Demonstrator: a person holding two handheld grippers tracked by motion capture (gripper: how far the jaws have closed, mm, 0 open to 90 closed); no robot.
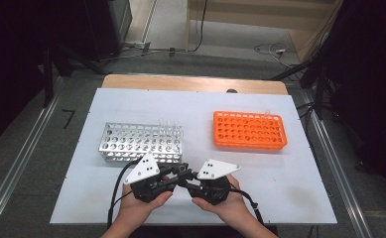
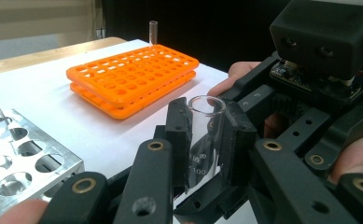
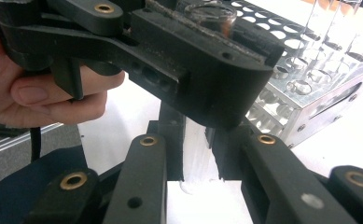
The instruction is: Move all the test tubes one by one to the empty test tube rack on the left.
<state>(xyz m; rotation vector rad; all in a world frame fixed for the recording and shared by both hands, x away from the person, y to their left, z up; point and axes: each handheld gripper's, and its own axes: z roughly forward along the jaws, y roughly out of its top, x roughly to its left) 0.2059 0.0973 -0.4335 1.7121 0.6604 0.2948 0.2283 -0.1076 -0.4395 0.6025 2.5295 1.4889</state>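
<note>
A big white table point(image 1: 131, 104) takes up the middle of the high view. On it, just left of the middle, sits a shiny metal rack point(image 1: 141, 143) full of round holes. A few clear tubes point(image 1: 166, 124) stand up in its far right part. To the right of the middle lies an orange rack point(image 1: 250, 130), well apart from the metal one. One thin clear tube point(image 2: 153, 31) stands in its far corner, seen near the top middle of the left gripper view.

At the bottom middle of the high view, a person's two hands hold two black claws close together, nose to nose. The left gripper point(image 1: 173, 174) comes in from the left and the right gripper point(image 1: 188, 181) from the right. Each has a grey three-cornered plate on top.

Between them is one small glass tube point(image 2: 206, 140). It stands almost straight up, with its open mouth on top. In the left gripper view, the left claw pinches the tube on both sides, and its jaws press on the glass. In the right gripper view, the right claw pinches the lower part of the same tube, below the left claw. The tube is held just above the white table, near the metal rack.
</note>
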